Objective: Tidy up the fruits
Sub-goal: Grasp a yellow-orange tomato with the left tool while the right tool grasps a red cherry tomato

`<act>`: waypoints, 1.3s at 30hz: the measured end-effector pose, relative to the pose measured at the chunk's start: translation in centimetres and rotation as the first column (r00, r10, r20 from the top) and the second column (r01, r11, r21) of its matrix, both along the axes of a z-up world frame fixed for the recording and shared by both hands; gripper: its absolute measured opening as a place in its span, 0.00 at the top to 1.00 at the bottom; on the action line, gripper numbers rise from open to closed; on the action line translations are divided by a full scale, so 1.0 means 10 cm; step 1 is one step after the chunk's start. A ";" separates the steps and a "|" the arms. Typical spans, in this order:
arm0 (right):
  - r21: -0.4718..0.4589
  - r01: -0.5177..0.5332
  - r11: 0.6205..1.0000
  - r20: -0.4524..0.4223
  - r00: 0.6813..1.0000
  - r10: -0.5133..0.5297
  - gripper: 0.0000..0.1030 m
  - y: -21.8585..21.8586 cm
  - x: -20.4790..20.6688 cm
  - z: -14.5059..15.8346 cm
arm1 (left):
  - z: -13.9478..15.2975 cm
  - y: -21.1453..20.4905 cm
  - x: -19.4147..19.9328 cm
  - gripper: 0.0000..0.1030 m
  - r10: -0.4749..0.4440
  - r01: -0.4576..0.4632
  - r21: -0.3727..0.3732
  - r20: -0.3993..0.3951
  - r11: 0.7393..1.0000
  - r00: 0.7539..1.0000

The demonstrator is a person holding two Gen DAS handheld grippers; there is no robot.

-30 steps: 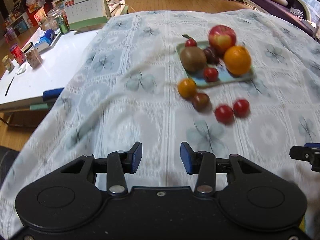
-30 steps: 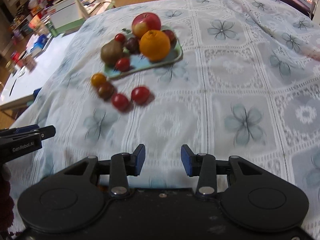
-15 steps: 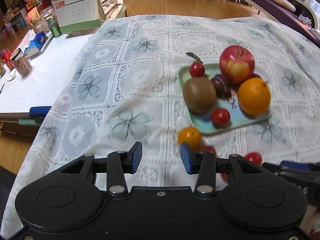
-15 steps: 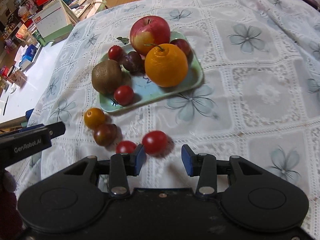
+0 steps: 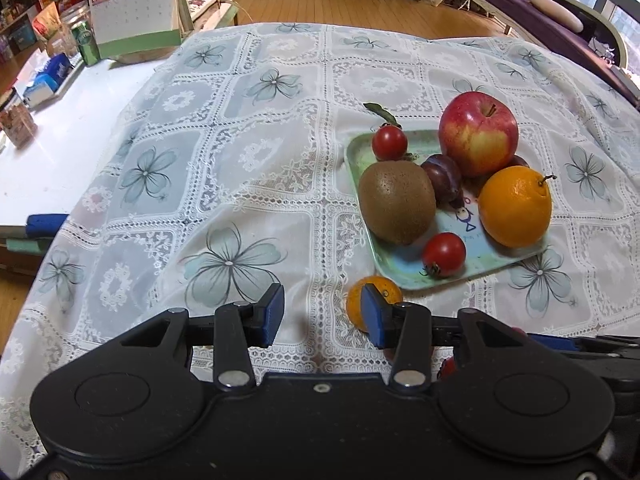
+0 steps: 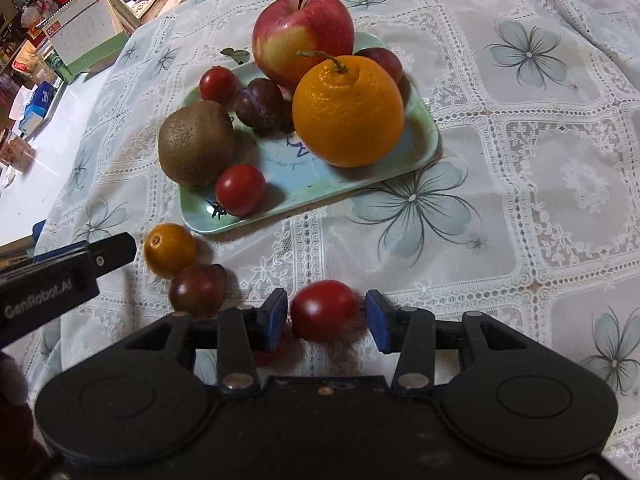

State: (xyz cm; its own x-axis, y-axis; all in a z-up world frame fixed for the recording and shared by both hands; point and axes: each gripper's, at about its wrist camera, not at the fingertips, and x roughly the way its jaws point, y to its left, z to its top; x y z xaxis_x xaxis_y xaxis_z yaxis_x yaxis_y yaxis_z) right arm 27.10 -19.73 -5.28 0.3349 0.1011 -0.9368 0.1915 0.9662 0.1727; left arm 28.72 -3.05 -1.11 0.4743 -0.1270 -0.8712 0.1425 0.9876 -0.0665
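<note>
Looking at what could go wrong here, biggest stuff first. The worktop (image 6: 520, 208) wears a lacy cloth with folds, so anything round that gets nudged can roll. The green tray (image 6: 420, 148) in the middle of the right wrist frame is already crowded: apple (image 6: 302, 36), orange (image 6: 346, 110), kiwi (image 6: 196, 142), plum (image 6: 260, 102), two small tomatoes. Not much bare space is left, only the lower front strip, so a dropped fruit may bounce off or knock the tomato (image 6: 240, 189) out.

The right claw (image 6: 326, 316) is wide open around a loose red cherry tomato (image 6: 322, 310) at lower centre, nothing gripped yet. Squeezing too hard probably bursts it; closing off-centre squirts it forward.

The left claw (image 5: 320, 312) is also wide and empty, its right finger (image 5: 374, 314) overlapping the little orange fruit (image 5: 354, 300) in view, so it could bump that away. The dark tomato (image 6: 198, 288) sits touching it, so one shove likely moves both.
</note>
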 end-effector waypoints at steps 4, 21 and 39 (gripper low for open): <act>-0.016 -0.014 1.000 0.023 1.000 0.014 0.64 0.01 -0.04 0.02 | -0.04 0.01 0.02 0.50 0.003 -0.004 -0.020 -0.007 1.000 1.000; 0.036 0.005 0.999 0.084 0.996 -0.009 0.64 -0.19 -0.26 0.25 | -0.20 -0.27 0.03 0.50 -0.080 0.081 -0.026 0.042 0.996 0.996; -0.051 -0.006 0.999 0.118 0.993 0.012 0.64 -0.10 -0.39 0.21 | -0.24 -0.31 -0.15 0.56 -0.090 0.090 0.003 0.069 0.996 0.994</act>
